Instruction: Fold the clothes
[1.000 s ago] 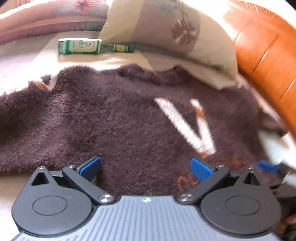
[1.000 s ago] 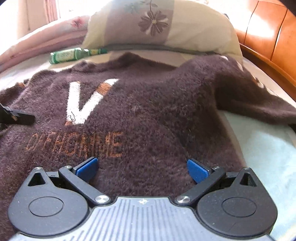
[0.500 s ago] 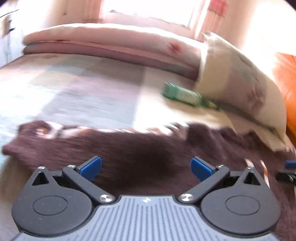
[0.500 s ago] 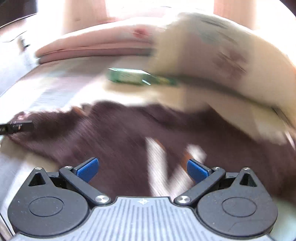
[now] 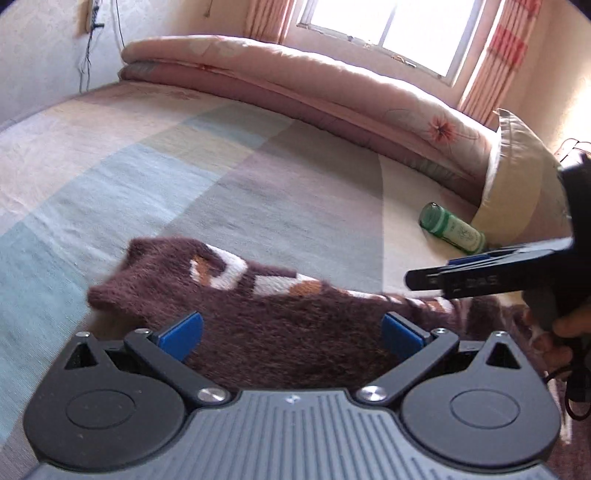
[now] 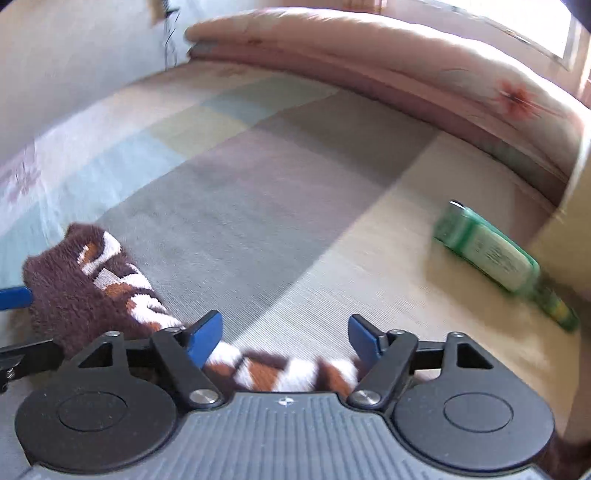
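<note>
Brown fuzzy knit fills the near part of both wrist views: the sweater [image 5: 280, 332] lies on the bed [image 5: 258, 177], its sleeve end with white and orange lettering reaching out to the left over the pastel checked bedcover.

The left gripper [image 5: 291, 330] hangs over the sweater with its blue fingers [image 5: 181, 332] spread wide; brown fabric lies in the gap between them, but the pads do not press on it.

The right gripper [image 6: 286, 338] stands over the striped white-and-orange edge of the sweater. Its jaws have just been closing, yet they are still apart, and the band of knit runs across the gap without being pinched. In the left wrist view the same tool shows from the side at the far right, held in a hand [image 5: 561, 332], just above the sweater's edge.

A green bottle [image 6: 491, 251] lies on its side on the bed to the right, near a pillow [image 5: 517, 177]. A rolled pink quilt [image 5: 332, 88] runs along the far side under the window [image 5: 388, 26].
</note>
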